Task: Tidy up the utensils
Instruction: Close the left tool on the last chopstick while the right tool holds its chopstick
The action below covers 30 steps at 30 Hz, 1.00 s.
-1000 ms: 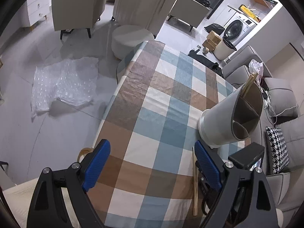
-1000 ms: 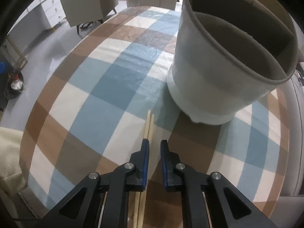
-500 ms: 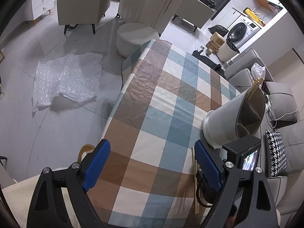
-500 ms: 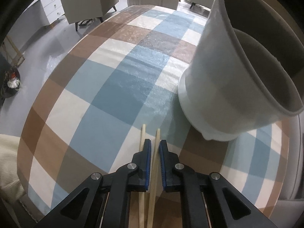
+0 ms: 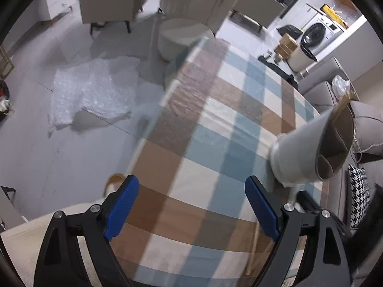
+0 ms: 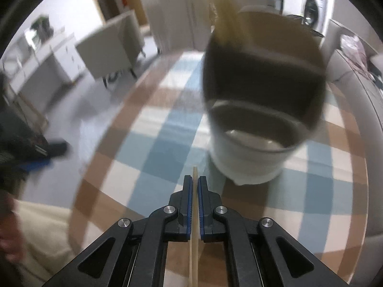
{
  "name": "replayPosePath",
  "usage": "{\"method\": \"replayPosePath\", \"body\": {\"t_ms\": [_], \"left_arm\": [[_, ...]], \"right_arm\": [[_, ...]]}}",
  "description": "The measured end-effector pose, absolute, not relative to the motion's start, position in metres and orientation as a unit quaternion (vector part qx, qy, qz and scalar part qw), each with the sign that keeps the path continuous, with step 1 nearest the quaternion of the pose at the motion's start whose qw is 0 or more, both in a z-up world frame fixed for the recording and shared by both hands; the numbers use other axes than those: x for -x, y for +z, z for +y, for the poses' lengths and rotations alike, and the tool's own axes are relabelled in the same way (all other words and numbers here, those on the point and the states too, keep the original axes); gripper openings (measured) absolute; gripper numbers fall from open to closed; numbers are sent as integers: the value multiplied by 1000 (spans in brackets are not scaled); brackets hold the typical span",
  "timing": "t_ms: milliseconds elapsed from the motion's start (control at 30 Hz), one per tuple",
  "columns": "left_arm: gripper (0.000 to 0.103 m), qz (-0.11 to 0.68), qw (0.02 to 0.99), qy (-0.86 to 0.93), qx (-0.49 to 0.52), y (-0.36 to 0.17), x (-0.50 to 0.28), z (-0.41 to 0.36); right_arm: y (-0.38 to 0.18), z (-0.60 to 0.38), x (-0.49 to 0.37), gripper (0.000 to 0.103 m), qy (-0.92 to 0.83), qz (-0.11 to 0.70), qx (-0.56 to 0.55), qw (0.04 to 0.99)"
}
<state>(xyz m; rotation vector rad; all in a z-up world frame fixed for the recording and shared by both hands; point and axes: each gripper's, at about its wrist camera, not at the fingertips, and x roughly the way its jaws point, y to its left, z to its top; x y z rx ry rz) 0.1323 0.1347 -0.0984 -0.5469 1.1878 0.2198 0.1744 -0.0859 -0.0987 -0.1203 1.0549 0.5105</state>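
My right gripper (image 6: 195, 183) is shut on a single wooden chopstick (image 6: 194, 173), whose tip pokes out just past the blue pads, lifted above the checked tablecloth (image 6: 155, 143). Ahead of it stands the white divided utensil holder (image 6: 249, 157), blurred, with chopsticks (image 6: 225, 24) sticking up from its far compartment. In the left wrist view my left gripper (image 5: 191, 191) hangs wide open over the tablecloth (image 5: 215, 119), holding nothing. The holder (image 5: 299, 148) sits to its right. A thin chopstick (image 5: 253, 246) lies on the cloth beside the right finger.
On the floor left of the table lies bubble wrap (image 5: 93, 91). A round stool (image 5: 184, 33) and armchairs stand past the table's far end. A grey sofa with a houndstooth cushion (image 5: 359, 191) runs along the right side.
The right gripper closed on one of the two chopsticks and rose with it, tilting toward the holder. The other chopstick dropped out of its view. The left gripper barely moved.
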Motion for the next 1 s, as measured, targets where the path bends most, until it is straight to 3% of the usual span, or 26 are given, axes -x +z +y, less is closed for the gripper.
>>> {"method": "replayPosePath", "body": {"t_ms": [267,633,833,1000], "left_arm": [[87,584,781,63,213,-109,-146,81],[85,629,759,36,166,-132,-160,29],[69,641,760,41,103,-147,-171,2],[65,647,756,60,76,-153,-176,-6]], "right_arm": [[-73,-159,-169,3,219,496,-74,837],[-83,-246,-159,3,172,512,-247,805],[-80,-267,-155,3,162,505,-260,807],[-81,-272,-153,3,167,507,-262,804]]}}
